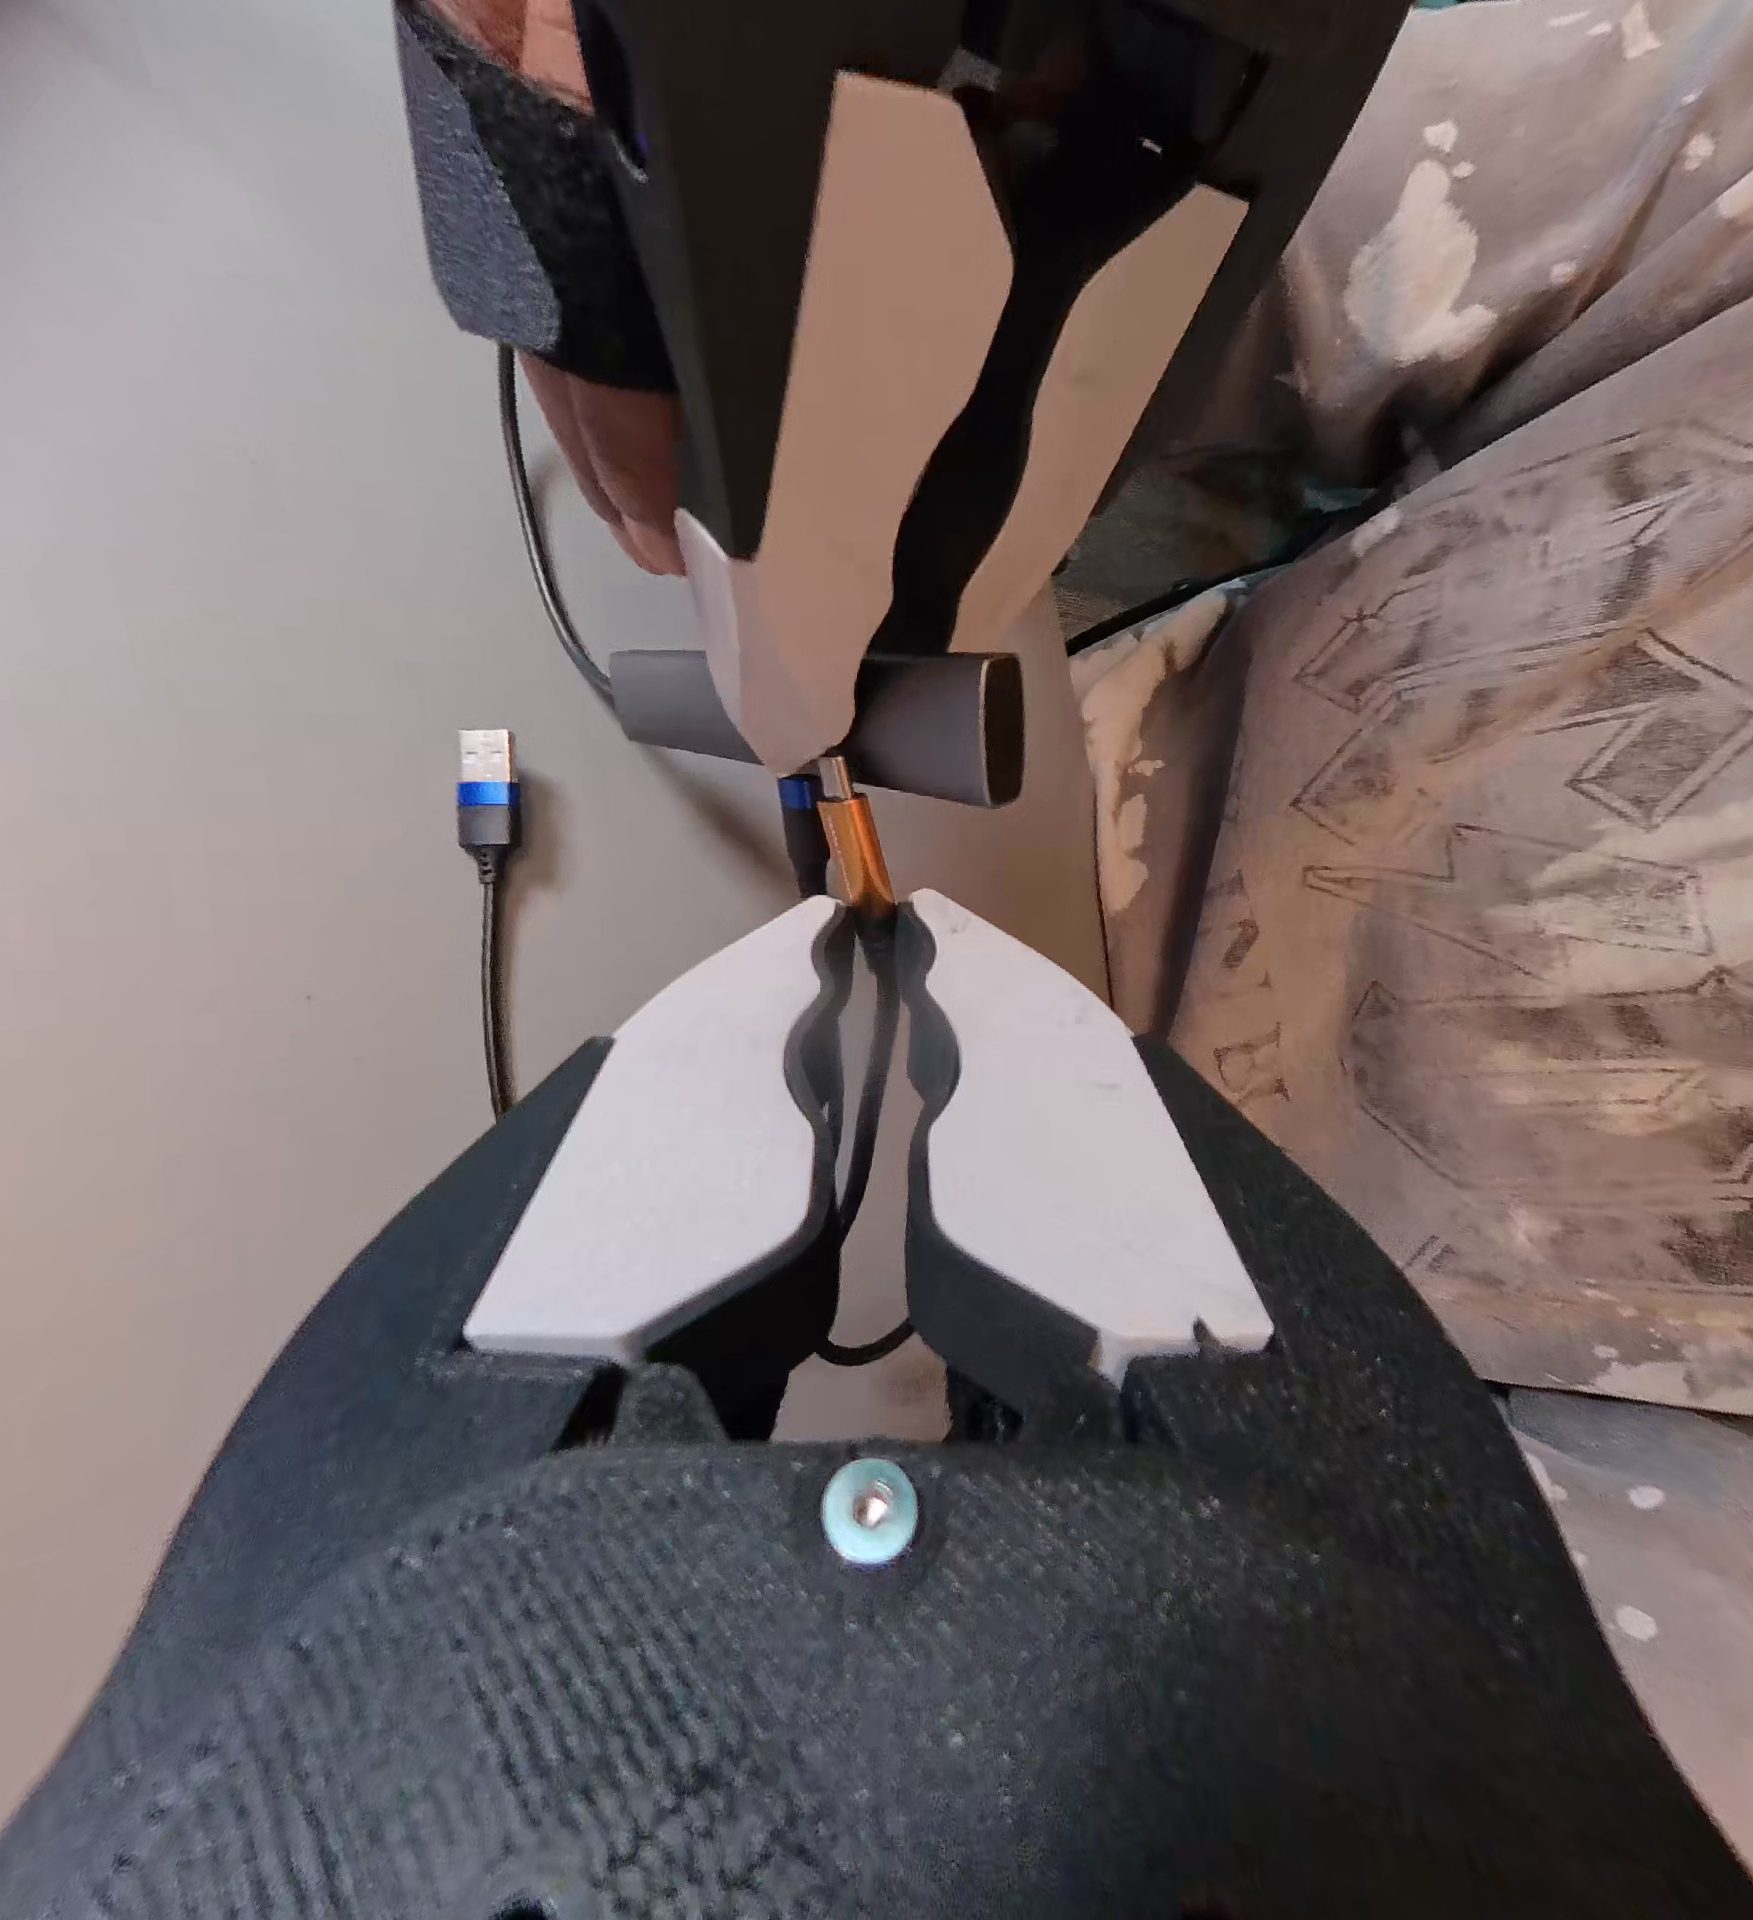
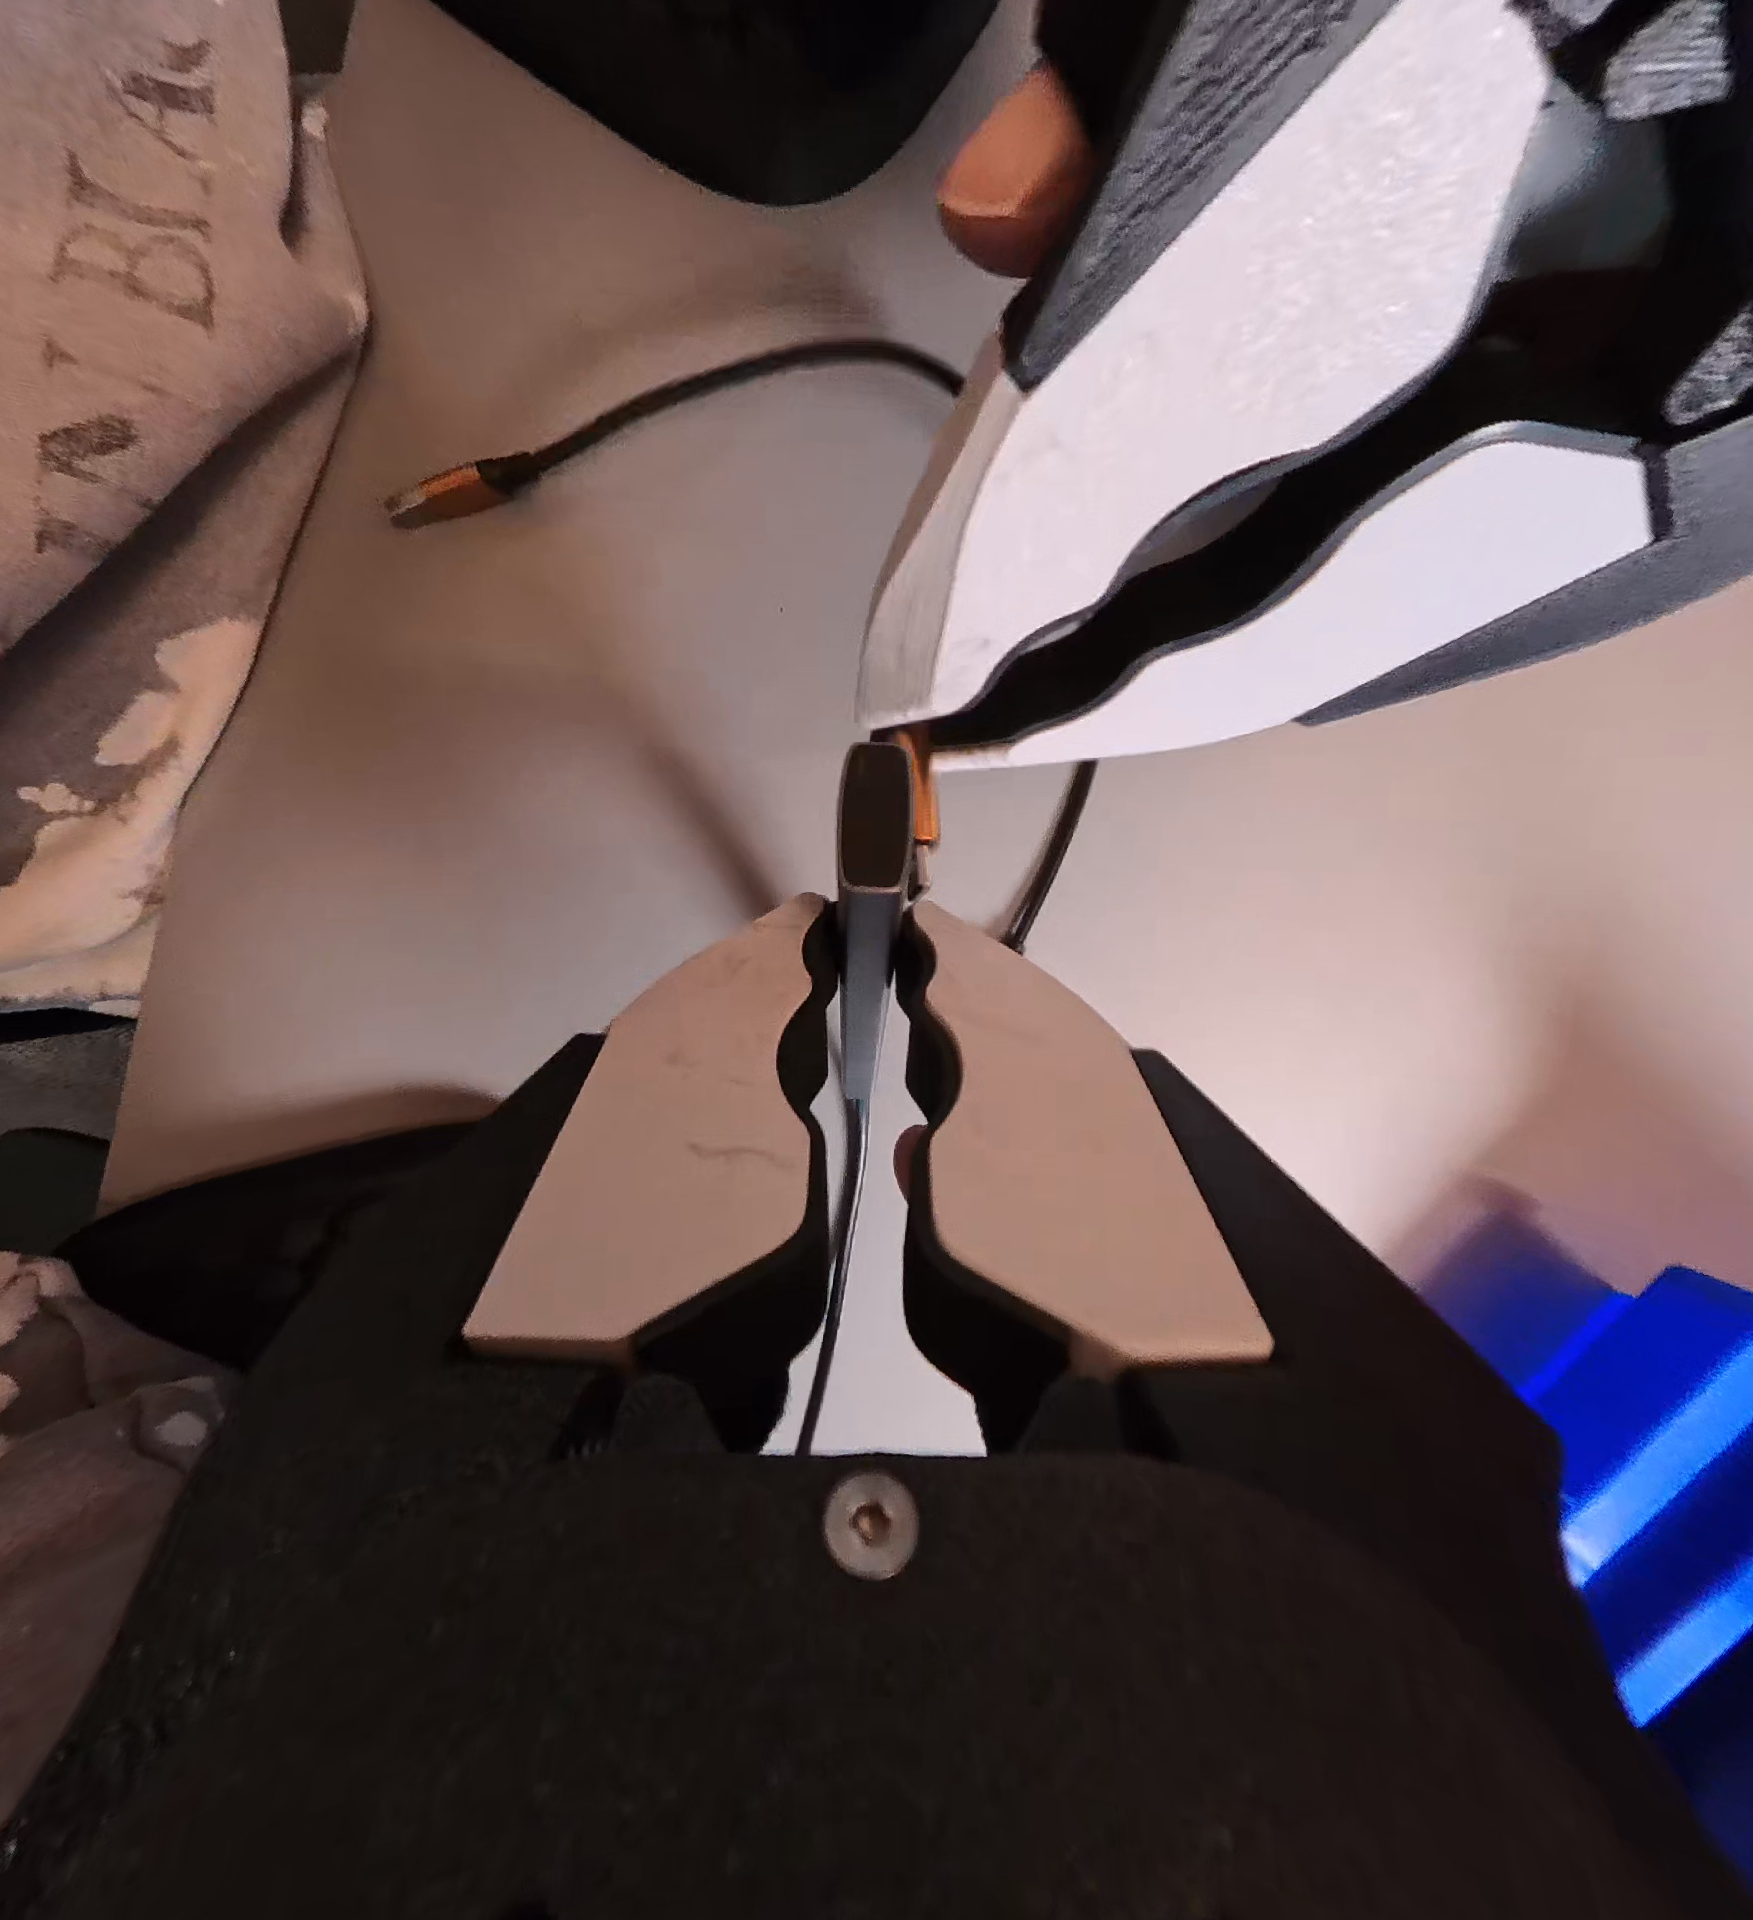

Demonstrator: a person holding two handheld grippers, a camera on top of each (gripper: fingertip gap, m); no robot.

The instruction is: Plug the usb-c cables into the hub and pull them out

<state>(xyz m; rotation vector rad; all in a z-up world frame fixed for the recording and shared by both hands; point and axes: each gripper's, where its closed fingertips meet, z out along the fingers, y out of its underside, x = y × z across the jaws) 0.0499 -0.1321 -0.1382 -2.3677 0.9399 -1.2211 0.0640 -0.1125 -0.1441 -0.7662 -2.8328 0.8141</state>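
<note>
My right gripper (image 2: 867, 920) is shut on the grey hub (image 2: 874, 821) and holds it edge-up; in the left wrist view it (image 1: 830, 727) comes down from above onto the hub (image 1: 934, 732). My left gripper (image 1: 877, 906) is shut on the orange USB-C plug (image 1: 856, 847). The plug's bare metal tip touches the hub's side, partly showing. A blue-ringed plug (image 1: 799, 800) sits at the hub just left of it, half hidden. In the right wrist view the left gripper (image 2: 903, 727) reaches in from the upper right with the orange plug (image 2: 922, 805).
A loose blue-ringed USB-A plug (image 1: 485, 779) lies on the pale table (image 1: 176, 623). A loose orange USB-A plug (image 2: 456, 494) lies near patterned fabric (image 2: 72, 416), which also shows on the right (image 1: 1526, 831). A blue object (image 2: 1703, 1455) is at the lower right. Both grippers' tips are close together, under 4 cm apart. About 20 cm separates my right fingertips from the blue object (image 2: 1703, 1455).
</note>
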